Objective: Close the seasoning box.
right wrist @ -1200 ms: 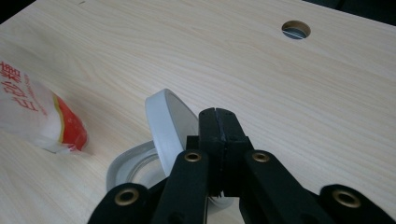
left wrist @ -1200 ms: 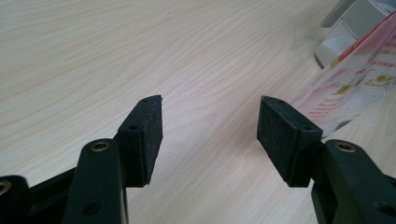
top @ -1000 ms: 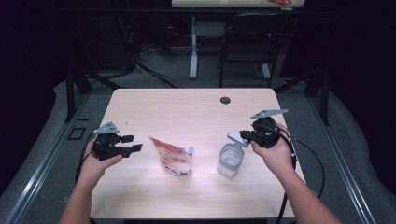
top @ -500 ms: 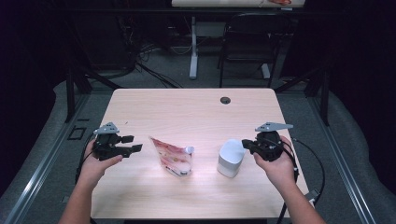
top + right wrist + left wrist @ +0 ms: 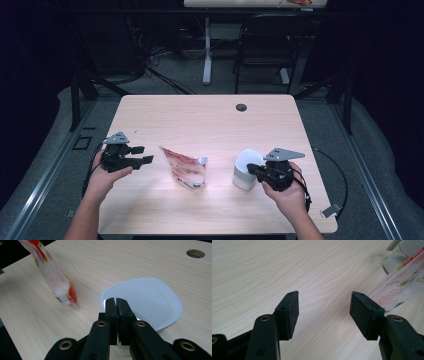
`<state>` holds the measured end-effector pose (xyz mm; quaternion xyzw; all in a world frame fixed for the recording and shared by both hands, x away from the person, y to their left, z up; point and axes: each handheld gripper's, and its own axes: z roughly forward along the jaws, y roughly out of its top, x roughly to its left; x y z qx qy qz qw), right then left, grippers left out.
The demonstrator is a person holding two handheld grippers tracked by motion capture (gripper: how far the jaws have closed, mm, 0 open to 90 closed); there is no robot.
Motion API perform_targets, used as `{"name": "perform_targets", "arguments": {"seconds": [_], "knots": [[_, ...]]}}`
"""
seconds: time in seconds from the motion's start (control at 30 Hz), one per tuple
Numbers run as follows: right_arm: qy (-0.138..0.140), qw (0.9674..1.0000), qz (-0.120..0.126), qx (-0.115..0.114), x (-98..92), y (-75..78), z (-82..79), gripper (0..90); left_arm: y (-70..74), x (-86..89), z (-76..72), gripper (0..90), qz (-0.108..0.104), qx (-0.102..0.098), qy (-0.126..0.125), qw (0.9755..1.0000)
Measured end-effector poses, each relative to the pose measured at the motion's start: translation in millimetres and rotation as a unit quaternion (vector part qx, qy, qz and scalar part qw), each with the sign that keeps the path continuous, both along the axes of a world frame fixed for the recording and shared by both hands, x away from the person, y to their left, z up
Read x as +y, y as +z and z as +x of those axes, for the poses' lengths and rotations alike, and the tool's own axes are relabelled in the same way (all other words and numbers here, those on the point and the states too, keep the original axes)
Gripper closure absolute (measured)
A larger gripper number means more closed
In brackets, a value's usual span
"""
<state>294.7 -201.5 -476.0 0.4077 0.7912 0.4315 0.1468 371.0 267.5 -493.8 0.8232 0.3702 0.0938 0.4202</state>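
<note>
Right gripper (image 5: pixel 116 301) closed at white lid (image 5: pixel 147 300) | left gripper (image 5: pixel 324 306) apart | pouch (image 5: pixel 184 167) print unreadable

Beyond my pale wooden table (image 5: pixel 200 120) with its round cable hole (image 5: pixel 241 107), I see a dark chair (image 5: pixel 265 47), a white desk leg (image 5: pixel 207 50) and loose floor cables (image 5: pixel 165 75).

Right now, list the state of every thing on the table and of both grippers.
container: upright, white lid on
pouch: standing, leaning, spout cap on
left gripper: open, empty, beside the pouch
right gripper: shut, empty, tips over the lid's edge
</note>
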Motion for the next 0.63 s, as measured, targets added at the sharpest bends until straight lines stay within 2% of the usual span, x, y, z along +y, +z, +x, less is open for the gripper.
{"name": "perform_targets", "arguments": {"seconds": [0.17, 0.33, 0.63], "knots": [[0.007, 0.9999, 0.01, -0.008, 4.9, -7.2, -4.3, 88.0, -1.1, -0.2, -0.3, 40.8, -0.001, 0.002, 0.003, 1.0], [0.014, 0.9998, 0.003, -0.013, 6.6, -5.6, -7.8, 88.1, -2.8, 0.0, 0.4, 40.8, 0.003, 0.005, 0.002, 1.0], [0.023, 0.9994, 0.014, -0.023, 10.4, -5.5, -13.9, 87.1, -4.8, 0.9, 0.6, 40.7, 0.003, 0.008, 0.007, 0.9999]]}}
